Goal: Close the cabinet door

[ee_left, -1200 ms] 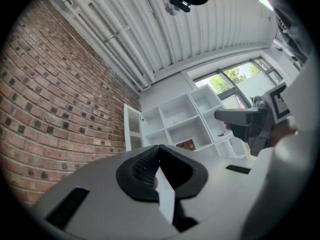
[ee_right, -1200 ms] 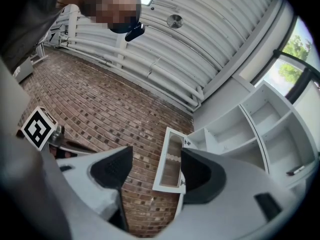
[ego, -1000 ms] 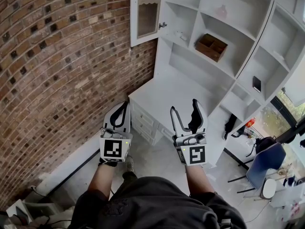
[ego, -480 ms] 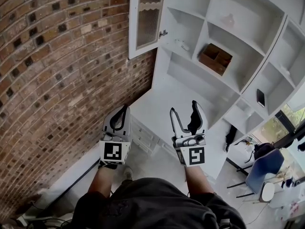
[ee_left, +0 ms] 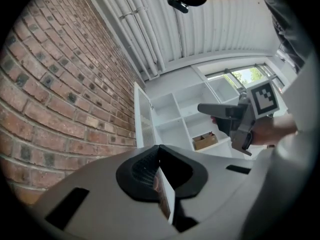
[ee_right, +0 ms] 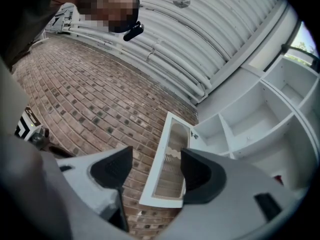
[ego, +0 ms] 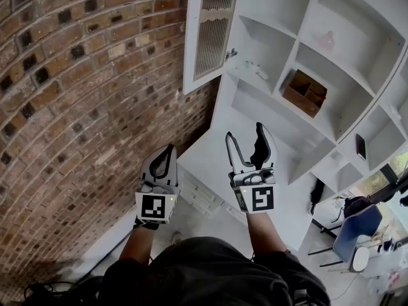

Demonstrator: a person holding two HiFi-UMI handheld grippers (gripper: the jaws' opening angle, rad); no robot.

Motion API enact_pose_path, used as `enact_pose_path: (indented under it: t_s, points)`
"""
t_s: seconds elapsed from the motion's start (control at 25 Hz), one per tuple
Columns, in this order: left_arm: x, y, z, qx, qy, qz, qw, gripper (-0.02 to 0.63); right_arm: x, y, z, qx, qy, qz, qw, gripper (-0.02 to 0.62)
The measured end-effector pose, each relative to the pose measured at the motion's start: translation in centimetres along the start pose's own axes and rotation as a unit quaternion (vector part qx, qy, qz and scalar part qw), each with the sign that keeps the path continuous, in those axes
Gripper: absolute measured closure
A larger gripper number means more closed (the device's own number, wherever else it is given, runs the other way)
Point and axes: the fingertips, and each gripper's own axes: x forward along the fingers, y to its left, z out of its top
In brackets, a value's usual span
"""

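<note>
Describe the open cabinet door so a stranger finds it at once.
Find the white shelf unit beside the brick wall. At its upper left hangs the cabinet door, swung open. Only it has a ribbed panel; the neighbouring compartments have no doors.

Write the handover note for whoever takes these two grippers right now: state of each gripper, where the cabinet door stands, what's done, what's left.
Left gripper: jaws together, nothing between them, held low beside the brick wall.
Right gripper: jaws apart, empty, raised a little higher and aimed up towards the cabinet door.
The door stands swung wide open at the upper left of the white shelf unit, close to the brick wall. Neither gripper touches it.
Done: nothing on the door yet.
Left: reach up to the door, likely with the right gripper, and swing it shut over its compartment.
</note>
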Motion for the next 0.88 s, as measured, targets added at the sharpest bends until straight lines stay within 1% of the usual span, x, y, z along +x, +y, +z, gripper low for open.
enact_pose_path:
  t_s: [0.24,0.36,0.52,0.64,0.88]
  points:
    - [2.6,3.8,-1.9,-0.002,0.004,-0.018,0.9998,0.603,6.3,1.0,-2.2,-0.015,-0.003,-0.011,1.000,0.308]
    - [3.4,5.2,-2.7,-0.008,0.003,-0.027,0.9996,0.603,8.9,1.3,-2.7,-0.025,-0.008,-0.017,0.999,0.308]
    - [4.2,6.4,-3.5,-0.005,0.005,-0.035,0.9994,0.603,12.1,1.2,-3.0,-0.035,-0.015,-0.025,0.999,0.308]
    - [4.5,7.2,-3.9,-0.007,0.006,-0.034,0.9994,0.603,14.5,1.1,-3.2,-0.044,-0.020,-0.026,0.998,0.308]
    - [5.4,8.4,-5.2,-0.008,0.016,-0.019,0.9997,0.603,20.0,0.1,-4.3,-0.053,-0.026,-0.023,0.998,0.308]
